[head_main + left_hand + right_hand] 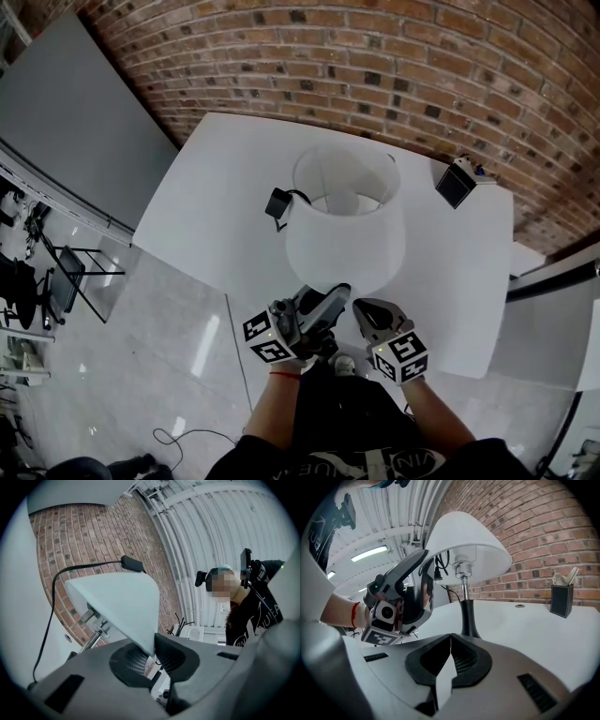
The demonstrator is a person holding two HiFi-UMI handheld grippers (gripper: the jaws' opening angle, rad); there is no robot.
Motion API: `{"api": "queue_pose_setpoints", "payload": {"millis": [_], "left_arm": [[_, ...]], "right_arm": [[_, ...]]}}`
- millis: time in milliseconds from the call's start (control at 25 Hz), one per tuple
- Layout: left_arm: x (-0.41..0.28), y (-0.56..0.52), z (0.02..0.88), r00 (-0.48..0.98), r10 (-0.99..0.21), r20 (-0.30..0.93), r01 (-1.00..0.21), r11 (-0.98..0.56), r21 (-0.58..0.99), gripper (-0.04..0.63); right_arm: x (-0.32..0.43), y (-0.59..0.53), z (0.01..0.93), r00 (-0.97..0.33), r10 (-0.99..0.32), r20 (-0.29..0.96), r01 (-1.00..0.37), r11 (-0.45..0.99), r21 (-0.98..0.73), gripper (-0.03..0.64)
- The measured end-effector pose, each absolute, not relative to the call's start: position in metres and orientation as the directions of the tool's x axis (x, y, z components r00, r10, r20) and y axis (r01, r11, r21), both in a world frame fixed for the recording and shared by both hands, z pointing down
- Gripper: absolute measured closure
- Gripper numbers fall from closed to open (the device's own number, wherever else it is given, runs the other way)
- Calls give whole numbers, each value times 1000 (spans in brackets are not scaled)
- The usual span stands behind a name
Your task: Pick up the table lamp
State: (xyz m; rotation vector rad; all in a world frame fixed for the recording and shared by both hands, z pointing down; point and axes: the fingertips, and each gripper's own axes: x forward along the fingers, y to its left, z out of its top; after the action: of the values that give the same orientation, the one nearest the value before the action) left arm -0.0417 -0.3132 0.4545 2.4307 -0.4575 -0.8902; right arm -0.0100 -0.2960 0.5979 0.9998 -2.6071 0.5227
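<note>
A table lamp with a white shade stands on the white table. Its dark stem and base show under the shade in the right gripper view. My left gripper reaches up to the shade's near lower rim. In the left gripper view the rim of the shade sits pinched between the pads of the left gripper. My right gripper hangs just right of it, below the shade. The right gripper is shut with nothing in it, pointing at the lamp base.
A black power adapter with its cord lies on the table behind the lamp. A black pen holder stands at the far right corner by the brick wall. The table's near edge runs just under my hands, with grey floor beyond.
</note>
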Motion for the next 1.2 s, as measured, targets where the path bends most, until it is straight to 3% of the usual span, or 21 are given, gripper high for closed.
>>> {"api": "queue_pose_setpoints", "payload": {"millis": [840, 1200], "left_arm": [[-59, -376, 437, 695, -480, -535, -90, -797, 597, 574], [-63, -400, 435, 703, -480, -524, -74, -783, 618, 574]], "right_arm": [[-19, -368, 603, -623, -628, 467, -763, 619, -185, 610], [-28, -397, 605, -602, -623, 500, -777, 602, -184, 518]]}}
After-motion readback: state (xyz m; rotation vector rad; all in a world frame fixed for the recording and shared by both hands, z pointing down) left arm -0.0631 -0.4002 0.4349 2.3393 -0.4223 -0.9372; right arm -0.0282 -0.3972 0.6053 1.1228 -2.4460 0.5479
